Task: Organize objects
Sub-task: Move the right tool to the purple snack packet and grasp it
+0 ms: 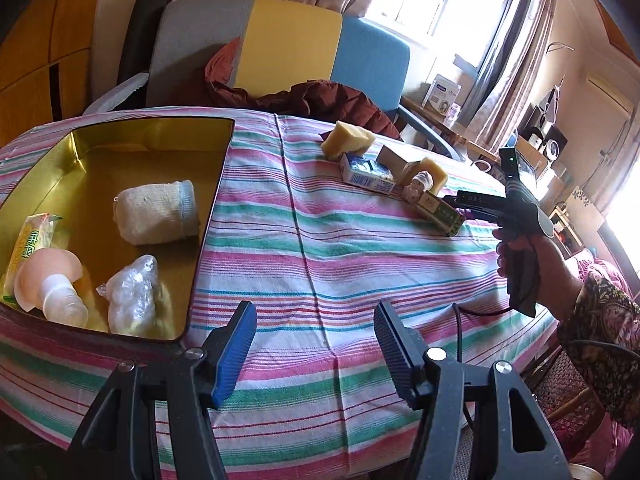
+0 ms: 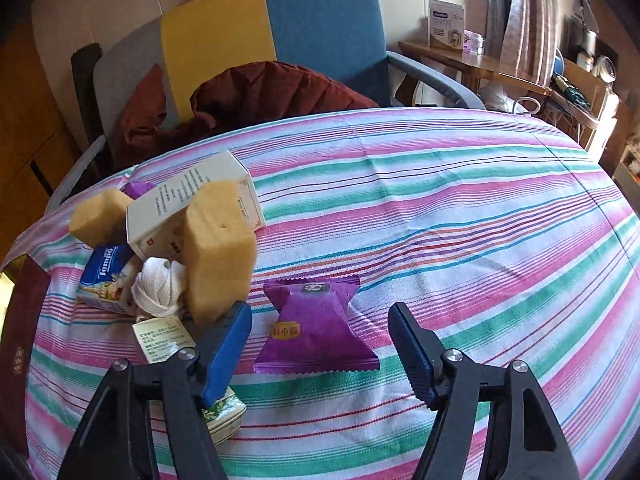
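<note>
left wrist view takes in the striped tablecloth (image 1: 320,240) over the whole table, with a grey, yellow and blue chair (image 1: 288,40) behind it and a dark red jacket (image 1: 332,98) slumped on the seat; at the left of the cloth sits the gold tin tray (image 1: 92,156), and in it lie a rolled white sock (image 1: 158,212), a crumpled clear plastic bundle (image 1: 132,300), a peach pump bottle (image 1: 52,284) on its side and a yellow packet (image 1: 32,240) against the left wall; the left gripper (image 1: 316,352) hangs above bare cloth just right of the tray, jaws apart and nothing between them; at the right edge a hand (image 1: 536,264) in a patterned sleeve holds the other tool; right wrist view shows the unsorted heap at the far left of the cloth: a white carton (image 2: 192,200) leaning on two yellow sponges, the nearer sponge (image 2: 220,248) upright and the farther sponge (image 2: 100,216) behind, a blue tissue pack (image 2: 106,276), a white cloth roll (image 2: 160,284) and a small green box (image 2: 224,416) partly under the left finger; the purple snack packet (image 2: 316,324) lies flat, apart from the heap; the right gripper (image 2: 320,356) stands over it, jaws spread on either side, pads clear of the wrapper, released.
</note>
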Demonstrator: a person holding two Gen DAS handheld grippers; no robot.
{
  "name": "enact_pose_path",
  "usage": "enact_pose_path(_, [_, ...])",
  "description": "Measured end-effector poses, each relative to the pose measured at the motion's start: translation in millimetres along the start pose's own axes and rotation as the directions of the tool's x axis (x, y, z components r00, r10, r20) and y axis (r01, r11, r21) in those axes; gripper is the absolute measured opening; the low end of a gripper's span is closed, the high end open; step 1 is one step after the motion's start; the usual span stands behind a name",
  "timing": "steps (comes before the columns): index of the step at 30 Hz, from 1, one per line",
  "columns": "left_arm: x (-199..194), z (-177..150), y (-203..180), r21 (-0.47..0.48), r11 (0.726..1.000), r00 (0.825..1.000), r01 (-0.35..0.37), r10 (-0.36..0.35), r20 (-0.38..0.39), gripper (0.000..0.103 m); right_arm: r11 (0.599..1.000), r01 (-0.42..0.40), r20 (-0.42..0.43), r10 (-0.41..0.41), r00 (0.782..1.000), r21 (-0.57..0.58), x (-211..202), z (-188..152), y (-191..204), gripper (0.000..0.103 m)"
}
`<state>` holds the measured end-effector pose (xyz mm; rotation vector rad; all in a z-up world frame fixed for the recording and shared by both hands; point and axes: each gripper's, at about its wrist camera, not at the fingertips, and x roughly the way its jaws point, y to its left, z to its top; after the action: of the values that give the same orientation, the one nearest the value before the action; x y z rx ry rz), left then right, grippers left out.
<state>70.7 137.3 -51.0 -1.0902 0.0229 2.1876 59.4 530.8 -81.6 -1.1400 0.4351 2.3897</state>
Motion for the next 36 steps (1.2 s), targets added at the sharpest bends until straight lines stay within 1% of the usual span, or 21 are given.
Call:
enact_pose_path(1, [1, 0, -1, 0.002, 1.0, 1.0, 0.0, 0.001, -0.004, 0.062, 1.0, -0.013, -0.015, 0.013, 1.0, -0.013, 4, -1, 1, 0.061])
enact_pose_path(2, [3, 0, -2, 0.005, 1.0, 1.0, -0.001, 0.001, -0.008, 0.062, 1.0, -0.021, -0.028, 0.02, 0.999, -0.019, 6, -3, 1, 0.058])
enact_pose_path(5, [6, 2, -6, 0.017, 1.0, 1.0, -0.001, 0.001, -0.017, 0.062, 0.999, -0.029, -0.047, 0.027, 0.999, -0.043, 6, -7, 5, 0.058])
enact_pose_path(7, [9, 4, -9, 0.027, 1.0, 1.0, 0.001, 0.0, -0.02, 0.062, 0.998, -0.034, -0.078, 0.03, 0.997, -0.045, 3, -8, 8, 0.058])
enact_pose_path(10, [14, 9, -12, 0.037, 0.999, 1.0, -0.001, 0.002, -0.029, 0.062, 0.996, -0.085, -0.134, 0.079, 0.988, -0.041, -6, -14, 17, 0.058])
enact_pose_path(12, [18, 12, -13, 0.033, 0.999, 0.999, 0.006, -0.005, -0.041, 0.062, 0.991, -0.112, -0.161, 0.099, 0.982, -0.074, -13, -22, 25, 0.058])
enact_pose_path(15, [27, 18, -17, 0.02, 1.0, 0.998, 0.02, -0.019, -0.061, 0.062, 0.98, -0.168, -0.166, 0.15, 0.975, -0.104, -26, -32, 33, 0.058])
enact_pose_path(17, [36, 23, -22, 0.016, 0.999, 0.996, 0.029, -0.028, -0.079, 0.062, 0.972, -0.222, -0.158, 0.208, 0.965, -0.076, -32, -34, 32, 0.058])
enact_pose_path(18, [40, 25, -25, 0.016, 0.999, 0.996, 0.032, -0.031, -0.087, 0.062, 0.971, -0.229, -0.15, 0.218, 0.965, -0.064, -34, -34, 30, 0.058])
enact_pose_path(19, [45, 28, -29, 0.018, 0.999, 0.994, 0.038, -0.036, -0.099, 0.062, 0.974, -0.216, -0.136, 0.206, 0.969, -0.063, -36, -34, 29, 0.058])
enact_pose_path(22, [61, 37, -45, 0.039, 0.998, 0.991, 0.052, -0.047, -0.126, 0.062, 0.986, -0.143, -0.092, 0.135, 0.987, -0.089, -43, -30, 25, 0.057])
enact_pose_path(25, [76, 44, -65, 0.063, 0.995, 0.988, 0.073, -0.064, -0.142, 0.062, 0.991, -0.101, -0.066, 0.095, 0.993, -0.086, -44, -23, 14, 0.057])
enact_pose_path(28, [89, 48, -82, 0.078, 0.992, 0.984, 0.095, -0.081, -0.161, 0.062, 0.995, -0.066, -0.087, 0.059, 0.994, -0.079, -38, -20, 4, 0.057])
enact_pose_path(30, [96, 51, -92, 0.095, 0.99, 0.982, 0.101, -0.084, -0.169, 0.062, 0.996, -0.076, -0.115, 0.07, 0.991, -0.05, -35, -21, -1, 0.058])
enact_pose_path(32, [101, 53, -100, 0.106, 0.989, 0.981, 0.104, -0.084, -0.175, 0.062, 0.996, -0.071, -0.133, 0.063, 0.989, -0.054, -34, -22, -1, 0.058])
enact_pose_path(34, [103, 55, -106, 0.111, 0.988, 0.98, 0.108, -0.087, -0.178, 0.062, 0.997, -0.049, -0.16, 0.037, 0.986, -0.067, -28, -25, 1, 0.058])
enact_pose_path(36, [105, 57, -110, 0.117, 0.987, 0.98, 0.109, -0.087, -0.178, 0.062, 0.997, -0.06, -0.196, 0.048, 0.979, -0.053, -18, -27, 3, 0.059])
